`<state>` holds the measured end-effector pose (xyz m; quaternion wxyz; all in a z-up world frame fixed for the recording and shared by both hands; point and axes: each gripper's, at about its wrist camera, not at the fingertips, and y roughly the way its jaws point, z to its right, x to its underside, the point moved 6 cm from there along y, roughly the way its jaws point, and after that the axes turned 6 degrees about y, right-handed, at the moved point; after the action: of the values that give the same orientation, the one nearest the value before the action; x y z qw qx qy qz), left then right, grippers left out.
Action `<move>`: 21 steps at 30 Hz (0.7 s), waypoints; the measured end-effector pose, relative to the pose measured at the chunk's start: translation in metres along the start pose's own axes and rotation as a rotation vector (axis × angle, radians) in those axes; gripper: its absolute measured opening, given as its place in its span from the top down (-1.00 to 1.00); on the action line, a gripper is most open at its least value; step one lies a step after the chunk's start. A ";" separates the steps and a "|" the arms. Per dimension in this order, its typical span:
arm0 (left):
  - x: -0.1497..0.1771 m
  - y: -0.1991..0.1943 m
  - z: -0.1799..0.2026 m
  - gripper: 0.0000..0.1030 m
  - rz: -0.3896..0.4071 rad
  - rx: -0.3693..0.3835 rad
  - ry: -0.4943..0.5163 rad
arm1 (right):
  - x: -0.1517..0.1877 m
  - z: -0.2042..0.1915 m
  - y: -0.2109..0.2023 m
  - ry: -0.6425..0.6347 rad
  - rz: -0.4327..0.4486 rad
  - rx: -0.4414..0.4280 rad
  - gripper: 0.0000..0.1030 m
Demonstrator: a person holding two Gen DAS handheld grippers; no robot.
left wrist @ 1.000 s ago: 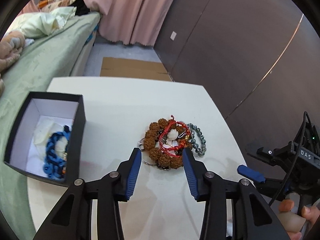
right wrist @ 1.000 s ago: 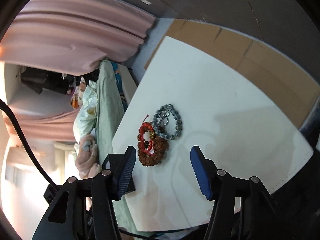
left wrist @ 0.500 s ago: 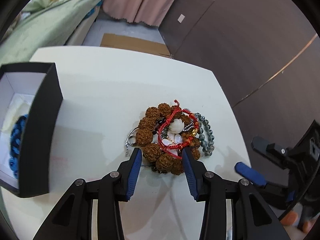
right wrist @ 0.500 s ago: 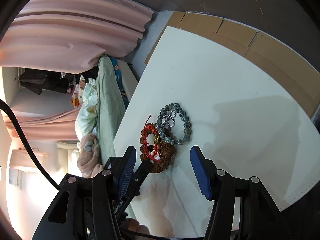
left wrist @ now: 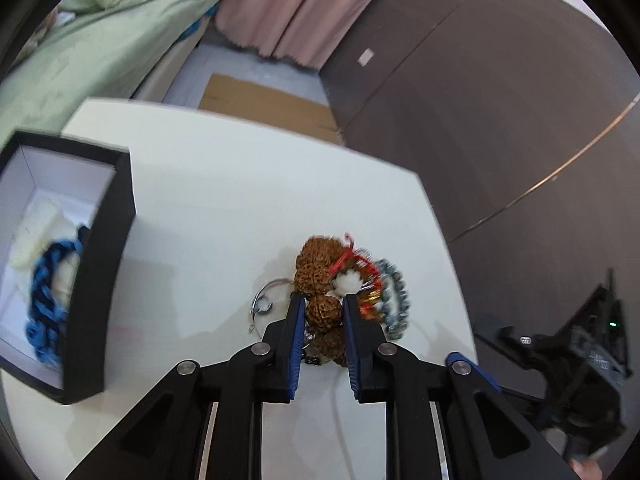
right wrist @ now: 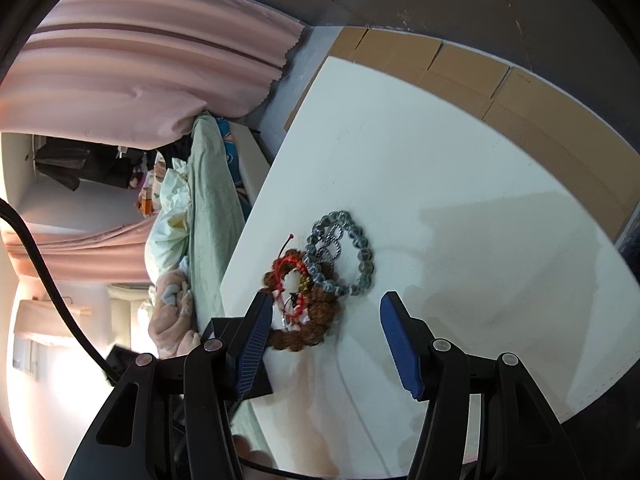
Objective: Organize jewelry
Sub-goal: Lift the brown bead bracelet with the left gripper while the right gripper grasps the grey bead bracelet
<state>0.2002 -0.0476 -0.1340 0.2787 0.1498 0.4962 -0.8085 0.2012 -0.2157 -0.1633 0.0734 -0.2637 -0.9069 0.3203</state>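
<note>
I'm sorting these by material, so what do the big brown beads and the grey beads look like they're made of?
The brown bead bracelet, pinched by the left gripper, looks like dried seed or carved wood: matte, deeply wrinkled surface. The grey bead bracelet looks like polished stone or glass: smooth, glossy, slightly translucent. Neither is certain from looks alone.

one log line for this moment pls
left gripper: shut on brown bead bracelet | right gripper: open, above table | black box: holds blue bracelet | step: pick

1 box point(left wrist: 106, 240), 2 tongs, approx 4 bracelets point(left wrist: 320, 276), 1 table point(left wrist: 240, 200).
</note>
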 end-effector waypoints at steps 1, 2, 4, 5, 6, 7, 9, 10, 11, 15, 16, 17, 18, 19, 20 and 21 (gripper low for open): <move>-0.002 -0.005 0.003 0.62 0.012 0.002 0.010 | -0.001 0.001 -0.001 0.001 0.003 0.002 -0.13; -0.002 -0.008 0.004 0.62 0.020 0.005 0.015 | -0.001 0.001 -0.001 0.001 0.004 0.004 -0.13; -0.006 -0.018 0.008 0.62 0.039 0.017 0.023 | 0.000 0.002 0.001 0.001 0.001 0.007 -0.13; -0.006 -0.022 0.009 0.63 0.046 0.021 0.025 | 0.000 0.002 0.003 0.002 -0.003 0.007 -0.13; -0.006 -0.024 0.010 0.63 0.051 0.024 0.028 | 0.001 0.002 0.004 0.000 -0.007 0.007 -0.13; -0.007 -0.026 0.011 0.63 0.059 0.027 0.032 | 0.002 0.001 0.006 -0.007 -0.007 0.011 -0.13; -0.012 -0.031 0.013 0.63 0.073 0.034 0.041 | 0.001 -0.002 0.008 -0.035 0.004 0.035 -0.04; -0.013 -0.035 0.015 0.63 0.081 0.039 0.046 | -0.002 -0.004 0.010 -0.052 0.011 0.051 -0.02; -0.014 -0.037 0.014 0.63 0.086 0.043 0.049 | -0.003 -0.005 0.011 -0.070 0.018 0.068 -0.01; -0.014 -0.053 0.017 0.63 0.110 0.083 0.063 | -0.013 -0.013 0.017 -0.162 0.049 0.156 0.08; -0.015 -0.058 0.019 0.63 0.119 0.107 0.065 | -0.015 -0.014 0.019 -0.182 0.053 0.177 0.08; -0.017 -0.062 0.020 0.63 0.129 0.130 0.067 | -0.016 -0.016 0.023 -0.209 0.055 0.207 0.08; -0.019 -0.066 0.021 0.63 0.138 0.144 0.069 | -0.017 -0.017 0.026 -0.225 0.055 0.225 0.08; -0.020 -0.071 0.023 0.63 0.149 0.143 0.079 | -0.018 -0.018 0.029 -0.243 0.054 0.244 0.08; -0.022 -0.076 0.021 0.63 0.155 0.124 0.092 | -0.019 -0.019 0.033 -0.258 0.051 0.263 0.08; -0.024 -0.077 0.021 0.63 0.160 0.101 0.104 | -0.019 -0.020 0.038 -0.275 0.047 0.285 0.08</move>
<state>0.1740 -0.0319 -0.0567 0.3084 0.2445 0.4552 -0.7987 0.2402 -0.1898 -0.1701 -0.0219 -0.2258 -0.8474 0.4801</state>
